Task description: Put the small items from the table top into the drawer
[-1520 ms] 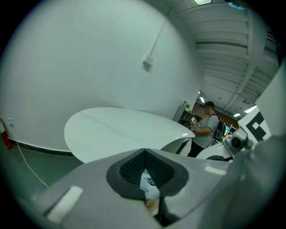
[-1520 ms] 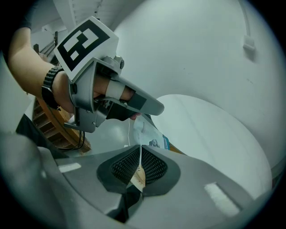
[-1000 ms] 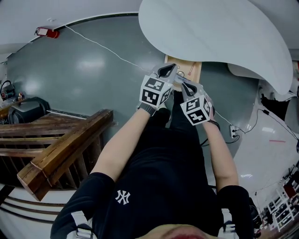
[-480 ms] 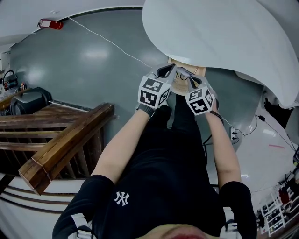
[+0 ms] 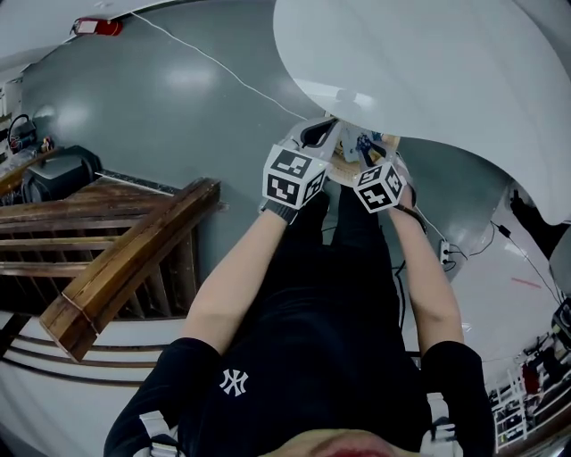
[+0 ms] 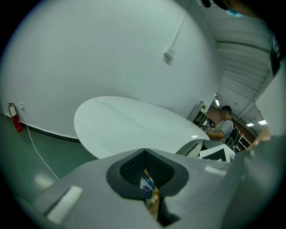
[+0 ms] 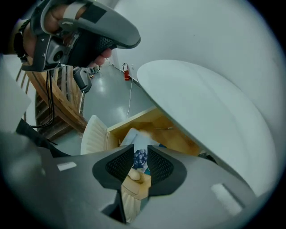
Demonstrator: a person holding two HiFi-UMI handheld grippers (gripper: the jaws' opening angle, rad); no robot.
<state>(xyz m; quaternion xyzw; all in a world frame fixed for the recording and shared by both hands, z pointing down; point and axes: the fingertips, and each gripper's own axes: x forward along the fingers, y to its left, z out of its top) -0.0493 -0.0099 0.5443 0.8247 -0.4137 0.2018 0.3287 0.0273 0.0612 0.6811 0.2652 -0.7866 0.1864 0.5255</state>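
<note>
A white oval table top [image 5: 428,80] spreads over a grey-green floor [image 5: 178,116], with a stack of dark wooden rails [image 5: 125,259] off to the person's left. The person [image 5: 303,339], in a black T-shirt, stands against the table edge with both arms stretched forward over an open wooden drawer [image 7: 174,134] that juts from under the top, its pale front panel [image 7: 94,136] turned toward them.

The left gripper [image 5: 317,134] hangs at the drawer's near-left corner. Its own view shows the dark pads pressed almost together, leaving only a thin slit through which a sliver of blue-and-white print and bare wood shows.

The right gripper [image 5: 359,148] points down into the drawer just beside it, its jaws a narrow gap apart. Through that gap a small white packet [image 7: 134,137] with a dark blue fruit picture lies on the drawer floor, and a beige item [image 7: 134,176] sits nearer the jaws. Whether the pads touch either one cannot be told.

A red fire extinguisher [image 5: 94,27] stands by the far wall.
</note>
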